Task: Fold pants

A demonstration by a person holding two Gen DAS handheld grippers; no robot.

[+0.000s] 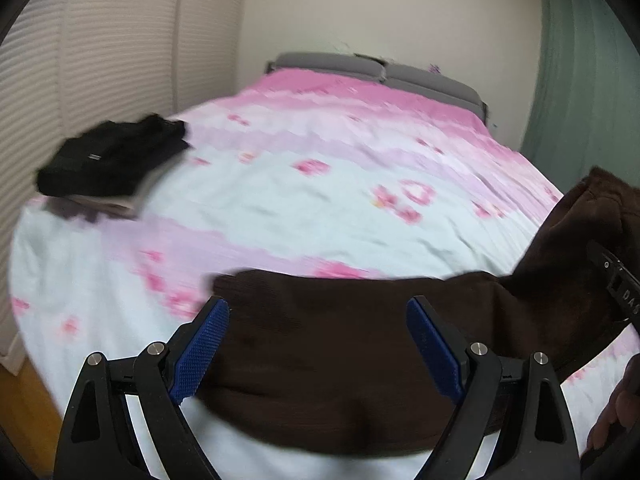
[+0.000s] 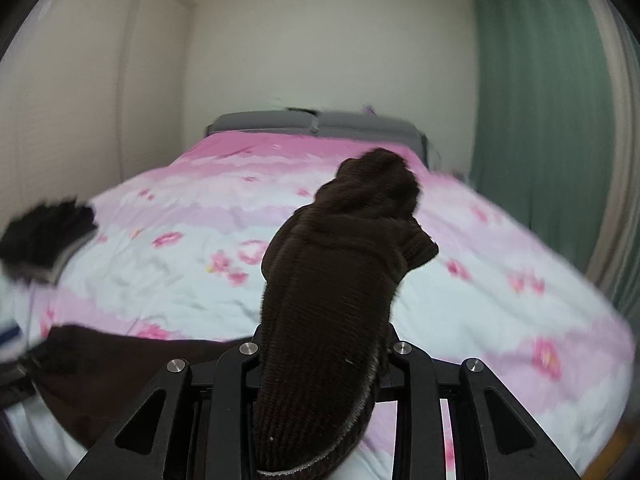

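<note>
Dark brown corduroy pants [image 1: 340,360] lie across the near edge of the bed's pink and white floral cover [image 1: 320,184]. My left gripper [image 1: 324,344] is open wide above them; its blue pads [image 1: 200,356] stand on either side of the cloth without pressing it. Toward the right the pants rise to my right gripper [image 1: 618,288]. In the right wrist view the right gripper [image 2: 324,344] is shut on a bunched end of the pants [image 2: 340,272], held up above the bed. The cloth hides its fingertips. The rest of the pants [image 2: 120,368] trails off to the lower left.
A stack of folded black and grey clothes [image 1: 112,160] sits at the bed's left edge, also in the right wrist view as the stack [image 2: 44,236]. Grey pillows [image 1: 376,72] are at the far end, a green curtain [image 1: 580,80] on the right, white doors [image 1: 80,60] on the left. A person's hand [image 1: 616,412] shows at lower right.
</note>
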